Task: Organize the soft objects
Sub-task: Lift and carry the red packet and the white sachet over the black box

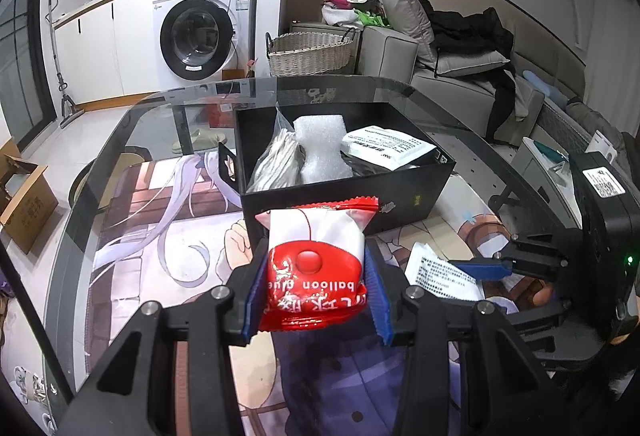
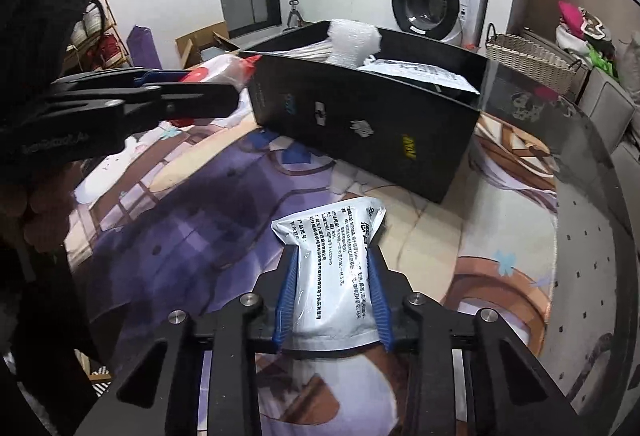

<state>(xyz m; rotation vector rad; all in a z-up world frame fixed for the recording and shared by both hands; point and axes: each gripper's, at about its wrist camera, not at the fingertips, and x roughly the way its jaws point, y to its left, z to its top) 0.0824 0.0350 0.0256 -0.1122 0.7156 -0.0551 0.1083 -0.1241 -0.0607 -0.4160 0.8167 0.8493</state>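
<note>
While the left wrist view looks over the worktop [image 1: 132,139], the left gripper [image 1: 316,276] has its jaws closed on a red and white balloon glue packet [image 1: 316,268], just before the black box [image 1: 360,191] holding a foam piece [image 1: 320,147]. In the right wrist view, the right gripper [image 2: 334,292] has its jaws closed on a silver printed pouch [image 2: 336,272], near the box side.

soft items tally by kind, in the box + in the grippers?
White printed pouches: 2, one in the black box at, one held by the right gripper at
Red-and-white packet: 1, held by the left gripper
White foam piece: 1, in box
Clear bag of grey material: 1, in box
Total: 5
</note>
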